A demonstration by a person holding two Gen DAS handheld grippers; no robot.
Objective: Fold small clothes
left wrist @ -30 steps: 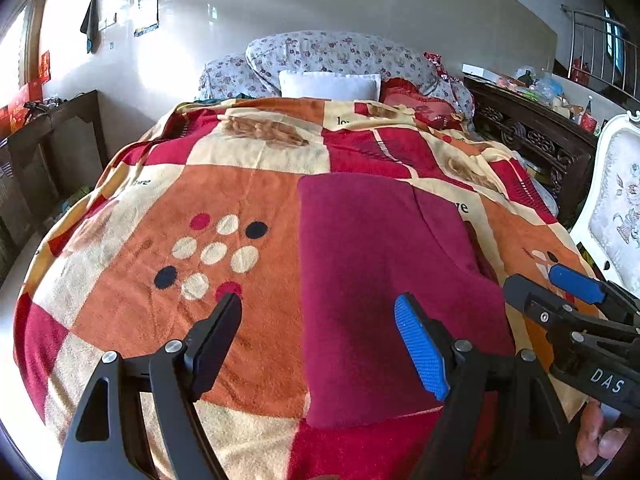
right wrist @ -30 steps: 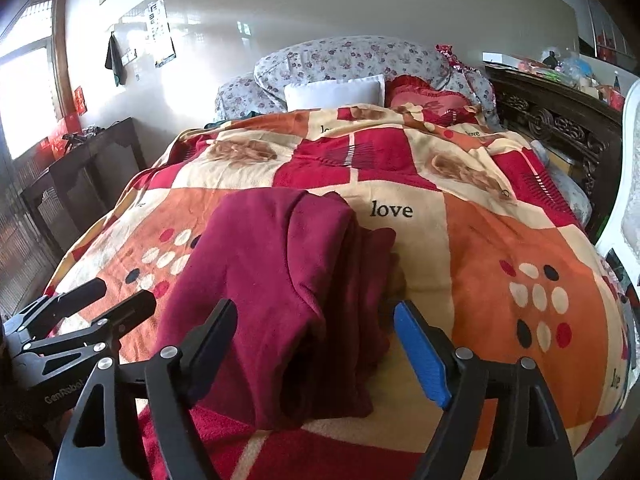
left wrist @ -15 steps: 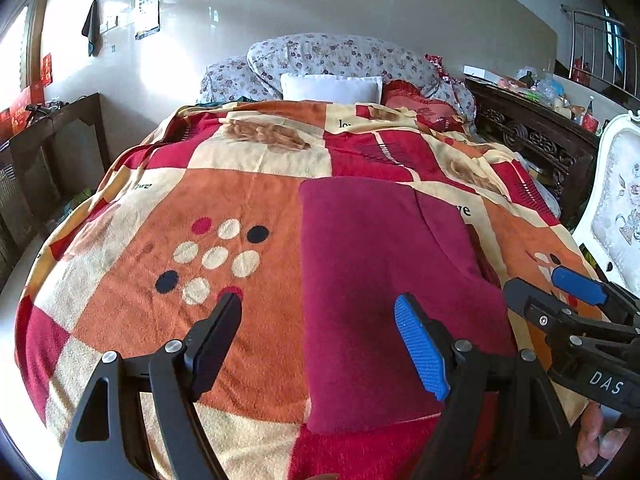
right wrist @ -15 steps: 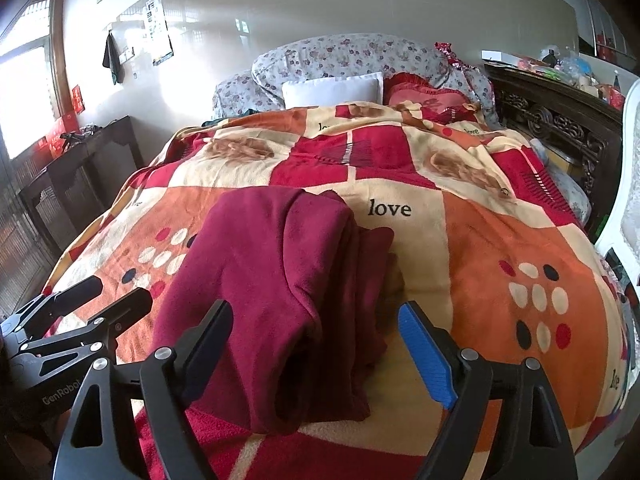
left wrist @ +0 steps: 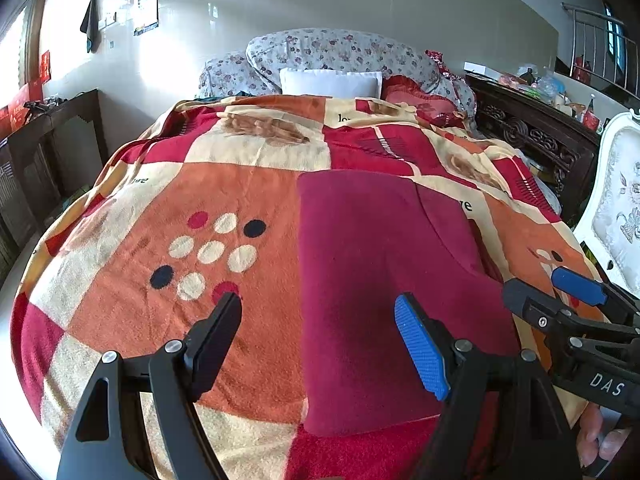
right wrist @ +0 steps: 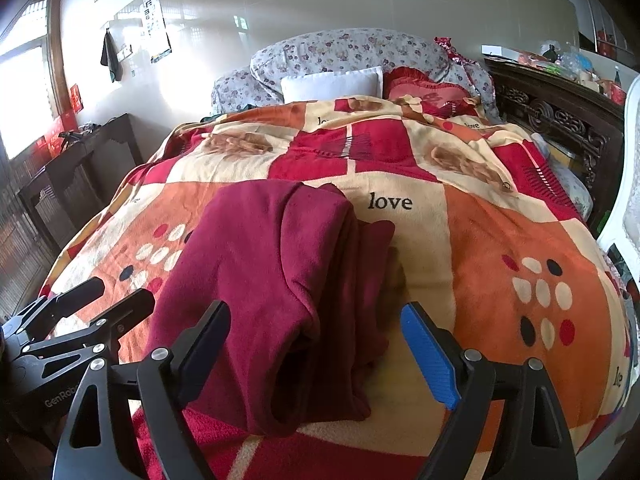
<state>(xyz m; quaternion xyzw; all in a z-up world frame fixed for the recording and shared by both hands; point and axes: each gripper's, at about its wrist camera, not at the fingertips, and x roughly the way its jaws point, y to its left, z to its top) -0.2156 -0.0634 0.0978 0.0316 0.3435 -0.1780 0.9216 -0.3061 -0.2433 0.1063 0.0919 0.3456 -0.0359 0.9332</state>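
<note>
While the two earlier moments and this one look nearly alike, the left gripper (left wrist: 318,340) has crept slightly toward the foot of the bed, so the folded maroon garment (left wrist: 384,280) sits a touch lower in its view, and the right gripper (right wrist: 316,344) has barely shifted. The left gripper's jaws stand wide apart and hold nothing; its blue-padded finger hangs over the near part of the garment, its black finger over the orange patch of the blanket (left wrist: 224,200) to the left. The right gripper is likewise spread wide and empty, hovering above the garment's near right edge, where the stacked layers of the fold (right wrist: 340,300) show as a thick rolled side. From the left view the right gripper (left wrist: 560,292) appears just right of the garment's edge; from the right view the left gripper (right wrist: 100,304) sits just left of it. The garment lies flat ahead of both grippers, its near edge just short of the blanket's red band. Open blanket stretches ahead toward the pillows (right wrist: 332,84), and left and right of the garment.
</note>
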